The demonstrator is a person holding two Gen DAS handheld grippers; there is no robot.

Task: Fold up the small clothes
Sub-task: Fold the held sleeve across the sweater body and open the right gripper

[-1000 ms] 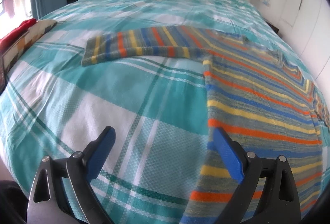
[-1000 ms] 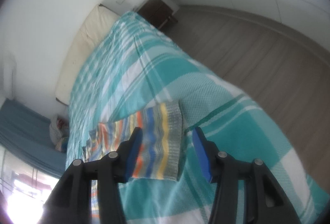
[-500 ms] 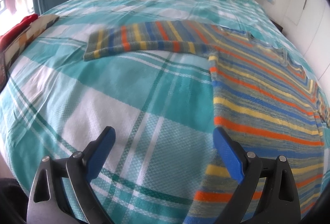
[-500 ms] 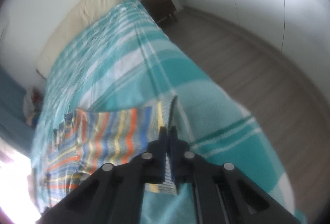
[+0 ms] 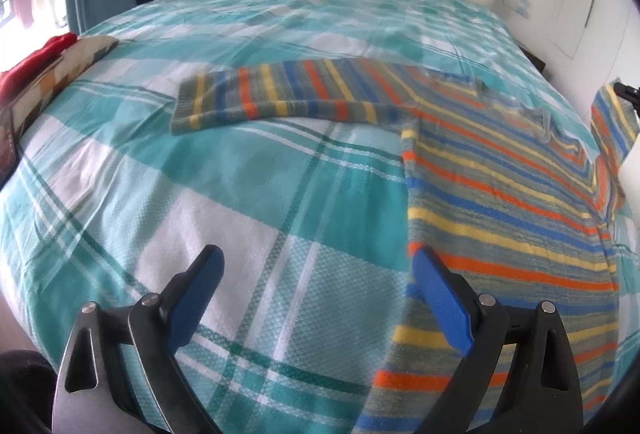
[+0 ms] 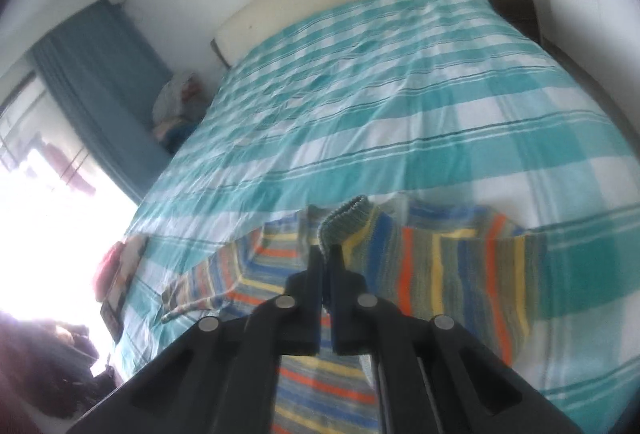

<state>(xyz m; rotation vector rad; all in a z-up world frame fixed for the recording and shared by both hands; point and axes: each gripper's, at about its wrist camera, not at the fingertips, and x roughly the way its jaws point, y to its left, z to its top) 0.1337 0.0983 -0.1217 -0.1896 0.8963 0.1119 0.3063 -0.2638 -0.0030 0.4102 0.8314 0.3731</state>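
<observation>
Striped sweater spread flat on the plaid bedspread, one sleeve lifted. Right gripper pinching that sleeve's cuff above the sweater. Left gripper spread wide, empty, beside the sweater's hem.

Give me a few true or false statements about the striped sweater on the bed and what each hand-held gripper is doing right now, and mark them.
1. The right hand-held gripper is shut on a cuff of the multicoloured striped knit sweater. True.
2. The left hand-held gripper is clamped on the sweater's hem. False: its jaws are wide open, holding nothing.
3. The other sleeve lies flat on the teal and white checked bedspread. True.
4. The sweater is already folded into a neat square. False: its body is spread out.
</observation>
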